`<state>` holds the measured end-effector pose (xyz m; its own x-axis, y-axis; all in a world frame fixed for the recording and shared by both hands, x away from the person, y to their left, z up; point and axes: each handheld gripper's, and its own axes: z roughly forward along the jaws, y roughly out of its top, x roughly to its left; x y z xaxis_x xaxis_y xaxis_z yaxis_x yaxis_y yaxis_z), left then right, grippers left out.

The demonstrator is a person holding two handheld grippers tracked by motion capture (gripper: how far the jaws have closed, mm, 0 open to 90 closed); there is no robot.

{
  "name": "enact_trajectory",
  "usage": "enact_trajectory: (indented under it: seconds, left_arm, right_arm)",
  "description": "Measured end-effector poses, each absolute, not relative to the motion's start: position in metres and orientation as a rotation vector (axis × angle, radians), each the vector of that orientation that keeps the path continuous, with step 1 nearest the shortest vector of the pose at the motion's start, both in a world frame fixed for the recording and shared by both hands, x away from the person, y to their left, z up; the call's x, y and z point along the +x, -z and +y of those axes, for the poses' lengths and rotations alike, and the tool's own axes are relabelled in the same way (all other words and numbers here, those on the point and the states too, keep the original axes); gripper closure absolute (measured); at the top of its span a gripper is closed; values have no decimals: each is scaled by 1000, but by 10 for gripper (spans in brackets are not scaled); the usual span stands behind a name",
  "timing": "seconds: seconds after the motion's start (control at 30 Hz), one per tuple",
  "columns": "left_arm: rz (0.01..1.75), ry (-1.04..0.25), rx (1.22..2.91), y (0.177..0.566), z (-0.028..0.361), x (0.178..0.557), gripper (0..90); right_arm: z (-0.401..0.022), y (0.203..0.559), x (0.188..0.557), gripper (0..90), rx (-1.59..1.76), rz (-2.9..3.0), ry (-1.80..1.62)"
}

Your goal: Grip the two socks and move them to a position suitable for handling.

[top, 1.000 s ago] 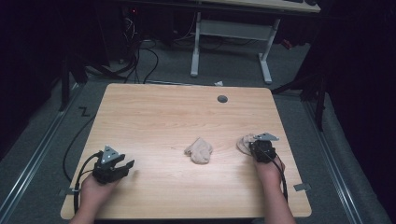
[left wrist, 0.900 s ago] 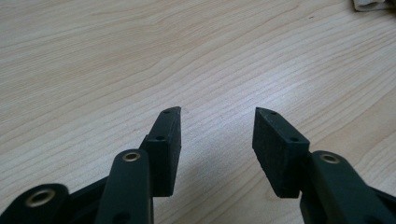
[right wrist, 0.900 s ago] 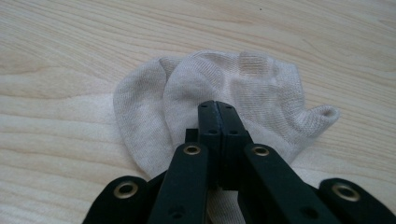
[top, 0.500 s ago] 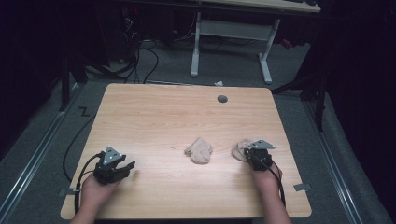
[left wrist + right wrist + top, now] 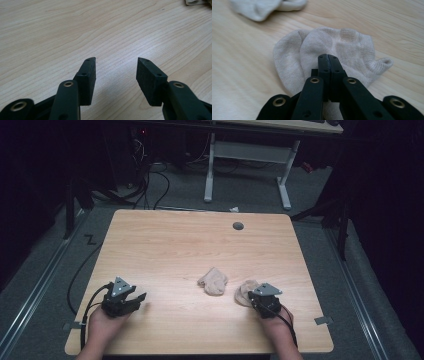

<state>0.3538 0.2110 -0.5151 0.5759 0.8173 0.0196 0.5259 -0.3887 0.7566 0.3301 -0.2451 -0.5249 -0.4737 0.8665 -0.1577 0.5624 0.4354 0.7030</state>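
On the wooden tabletop (image 5: 175,245), one beige sock (image 5: 332,47) is clamped by the right tongs (image 5: 328,58); the second sock (image 5: 213,281) lies just beyond, leftward, while the left tongs (image 5: 116,61) are held apart.

Most of the counter (image 5: 165,245) lies bare wood, open from the far edge down to the middle. The only obstacles sit toward the near right: a crumpled beige sock (image 5: 213,281) near the centre, and a second beige sock (image 5: 244,291) just beside it. A small grey grommet (image 5: 238,225) sits flush near the far edge.
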Motion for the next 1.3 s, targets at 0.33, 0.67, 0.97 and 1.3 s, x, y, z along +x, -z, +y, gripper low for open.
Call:
enact_trajectory:
  seconds: [0.33,0.67,0.97,1.3]
  left_arm:
    - [1056,-497,2086,516,208,353,497]
    - [1009,-492,2110,515,197,349,483]
    - [971,-451,2101,511,178,340,478]
    - [848,-356,2114,505,134,316,488]
  right_arm:
    - [-204,525,310,879,1071,2310,-878]
    - [-173,525,299,856,978,2390,-931]
    - [-145,525,294,856,881,2444,-952]
    - [-117,526,288,855,782,2468,-952]
